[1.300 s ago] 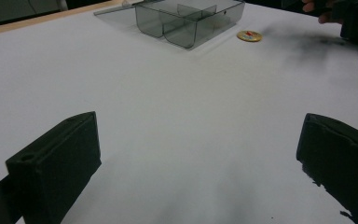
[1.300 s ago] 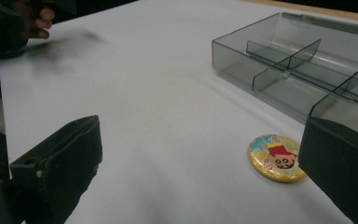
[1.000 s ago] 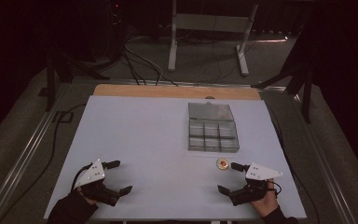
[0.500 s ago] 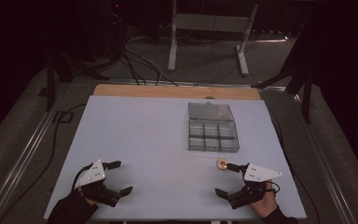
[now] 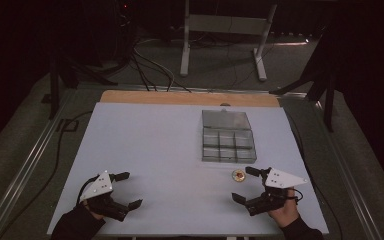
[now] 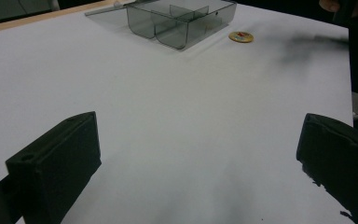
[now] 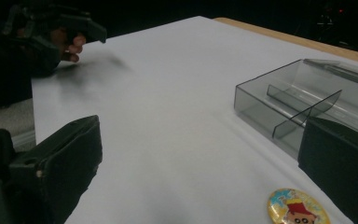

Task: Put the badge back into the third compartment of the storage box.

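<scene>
Left gripper and right gripper apparently both gape empty.

We see a white table with a wooden far edge, cables (a dark tangle) on the floor beyond, and a metal stand.

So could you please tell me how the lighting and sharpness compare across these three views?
High view: the white table is lit, the surroundings are nearly black, and the image is soft and grainy. Left gripper view: the near black jaws are blurred, the clear box and round badge sharper. Right gripper view: the badge reads clearly, the left gripper is dim and throws a smeared shadow.
</scene>
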### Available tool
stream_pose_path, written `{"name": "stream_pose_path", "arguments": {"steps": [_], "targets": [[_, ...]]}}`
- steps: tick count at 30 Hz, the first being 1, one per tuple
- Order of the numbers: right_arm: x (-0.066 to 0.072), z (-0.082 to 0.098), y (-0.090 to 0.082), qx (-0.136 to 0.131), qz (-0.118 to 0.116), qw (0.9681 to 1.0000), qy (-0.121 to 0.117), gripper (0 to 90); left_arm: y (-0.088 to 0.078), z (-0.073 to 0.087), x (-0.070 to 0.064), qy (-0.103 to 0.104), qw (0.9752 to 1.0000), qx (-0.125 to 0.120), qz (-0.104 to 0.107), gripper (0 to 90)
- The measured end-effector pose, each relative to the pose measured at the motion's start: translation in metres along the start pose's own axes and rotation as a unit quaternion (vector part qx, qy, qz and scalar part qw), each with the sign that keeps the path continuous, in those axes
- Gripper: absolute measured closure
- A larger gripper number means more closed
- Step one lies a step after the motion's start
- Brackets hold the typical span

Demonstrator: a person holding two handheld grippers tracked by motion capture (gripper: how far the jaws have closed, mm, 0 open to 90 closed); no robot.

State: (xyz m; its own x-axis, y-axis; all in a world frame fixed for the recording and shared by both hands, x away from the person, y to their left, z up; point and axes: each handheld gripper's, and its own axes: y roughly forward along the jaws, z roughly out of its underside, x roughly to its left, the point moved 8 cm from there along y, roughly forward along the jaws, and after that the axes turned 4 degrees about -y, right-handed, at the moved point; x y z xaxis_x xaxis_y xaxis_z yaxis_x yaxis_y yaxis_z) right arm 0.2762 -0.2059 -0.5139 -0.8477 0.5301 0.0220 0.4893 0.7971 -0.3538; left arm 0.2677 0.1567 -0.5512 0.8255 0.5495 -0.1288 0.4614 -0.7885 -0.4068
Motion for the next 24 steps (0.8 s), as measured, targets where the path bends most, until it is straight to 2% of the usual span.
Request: {"name": "stream_pose_path", "arguments": {"steps": [15,24], "targets": [[-0.027,-0.005,0.0,-0.008,0.023,0.9995,0.022,0.0,0.0,0.0,0.0,-0.002,1.0,0.0,0.001,0.0],[-0.04,-0.002,0.005,0.009,0.04,0.9987,0.031,0.0,0.0,0.0,0.0,-0.003,1.0,0.001,0.002,0.0]]}}
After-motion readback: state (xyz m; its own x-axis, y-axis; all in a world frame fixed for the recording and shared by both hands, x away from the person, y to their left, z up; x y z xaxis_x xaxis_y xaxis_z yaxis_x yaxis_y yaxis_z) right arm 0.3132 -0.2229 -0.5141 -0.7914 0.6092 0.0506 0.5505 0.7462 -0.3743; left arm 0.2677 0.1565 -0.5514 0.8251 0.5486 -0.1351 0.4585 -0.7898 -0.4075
